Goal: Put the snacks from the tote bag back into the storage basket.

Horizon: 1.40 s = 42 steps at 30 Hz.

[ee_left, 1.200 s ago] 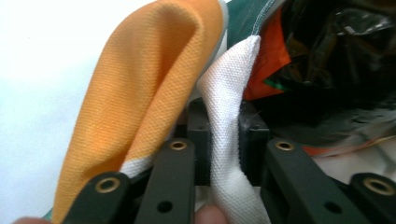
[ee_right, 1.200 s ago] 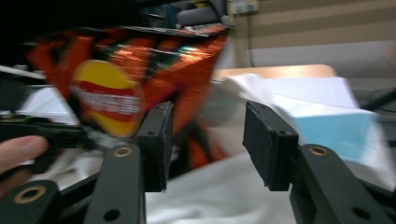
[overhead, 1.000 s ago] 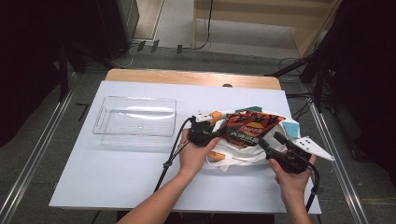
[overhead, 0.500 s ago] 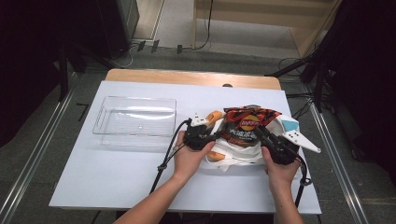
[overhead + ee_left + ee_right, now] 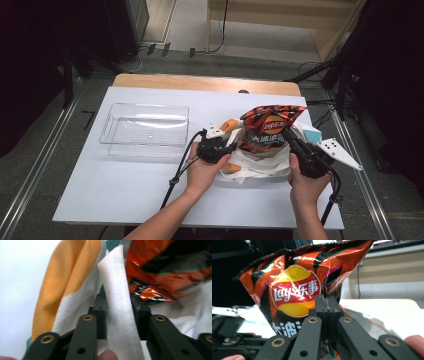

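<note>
An orange and black Lay's chip bag (image 5: pixel 267 131) stands upright in the mouth of a white and orange cloth tote bag (image 5: pixel 255 167) on the table. My right gripper (image 5: pixel 288 138) grips the chip bag's lower right edge. In the right gripper view its jaws (image 5: pixel 328 302) have just closed and pinch the foil of the chip bag (image 5: pixel 294 290). My left gripper (image 5: pixel 229 148) is at the tote's left side. In the left gripper view it (image 5: pixel 118 312) is shut on the tote's white strap (image 5: pixel 117 290), with the chip bag (image 5: pixel 170 270) behind.
A clear plastic tray (image 5: pixel 145 127) sits empty on the left part of the white table (image 5: pixel 125 190). A small light-blue thing (image 5: pixel 312 134) lies behind the right gripper. Cables trail from both grippers toward the front edge.
The right gripper moved in from the right, closed on the chip bag and rose a little. The chip bag now stands more upright out of the tote. The left gripper kept its hold.
</note>
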Available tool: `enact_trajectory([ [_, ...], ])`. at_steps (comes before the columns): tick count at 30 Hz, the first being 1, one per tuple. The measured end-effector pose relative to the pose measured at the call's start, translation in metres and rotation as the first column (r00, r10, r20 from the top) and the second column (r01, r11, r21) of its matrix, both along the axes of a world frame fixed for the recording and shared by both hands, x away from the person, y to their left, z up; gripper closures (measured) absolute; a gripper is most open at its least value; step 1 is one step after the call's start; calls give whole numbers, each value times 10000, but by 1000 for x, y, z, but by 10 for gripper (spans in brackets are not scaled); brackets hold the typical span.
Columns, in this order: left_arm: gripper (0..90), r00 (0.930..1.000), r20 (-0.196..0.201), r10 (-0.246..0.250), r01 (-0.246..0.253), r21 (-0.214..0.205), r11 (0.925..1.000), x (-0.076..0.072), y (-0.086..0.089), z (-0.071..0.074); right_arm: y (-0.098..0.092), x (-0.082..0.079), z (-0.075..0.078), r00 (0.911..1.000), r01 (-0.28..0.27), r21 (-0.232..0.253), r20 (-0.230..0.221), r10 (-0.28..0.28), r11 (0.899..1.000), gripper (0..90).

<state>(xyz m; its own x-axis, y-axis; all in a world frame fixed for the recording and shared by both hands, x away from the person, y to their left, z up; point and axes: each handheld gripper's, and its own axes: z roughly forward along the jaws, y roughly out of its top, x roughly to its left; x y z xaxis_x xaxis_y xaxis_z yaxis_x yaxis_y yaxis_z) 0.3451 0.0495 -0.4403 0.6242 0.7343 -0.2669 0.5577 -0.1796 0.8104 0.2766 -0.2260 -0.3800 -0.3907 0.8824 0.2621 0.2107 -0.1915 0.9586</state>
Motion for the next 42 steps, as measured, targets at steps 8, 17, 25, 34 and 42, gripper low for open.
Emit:
enact_trajectory([
  [8, 561, 9953, 955, 173, -79, -972, 9952, -11, 22, 30, 6, -13, 16, 9993, -120, 197, 370, 113, 9997, 900],
  [17, 472, 9755, 2130, -558, 989, -1973, 9754, -22, 25, 64, 2, -18, 22, 9986, -81, 232, 521, 68, 9997, 900],
  [25, 305, 9662, 2364, -1031, 1578, -2257, 9613, -11, 6, 76, 1, -23, 23, 9982, -175, 243, 574, 161, 9996, 900],
  [34, 221, 9653, 2330, -1182, 1851, -2901, 9389, 6, -4, 84, 4, -26, 20, 9969, -457, 31, 636, 454, 9989, 900],
  [42, 766, 9692, 2183, -1138, 1697, -2574, 9513, 9, -9, 90, 4, -29, 17, 9976, -254, -392, 635, 279, 9989, 900],
])
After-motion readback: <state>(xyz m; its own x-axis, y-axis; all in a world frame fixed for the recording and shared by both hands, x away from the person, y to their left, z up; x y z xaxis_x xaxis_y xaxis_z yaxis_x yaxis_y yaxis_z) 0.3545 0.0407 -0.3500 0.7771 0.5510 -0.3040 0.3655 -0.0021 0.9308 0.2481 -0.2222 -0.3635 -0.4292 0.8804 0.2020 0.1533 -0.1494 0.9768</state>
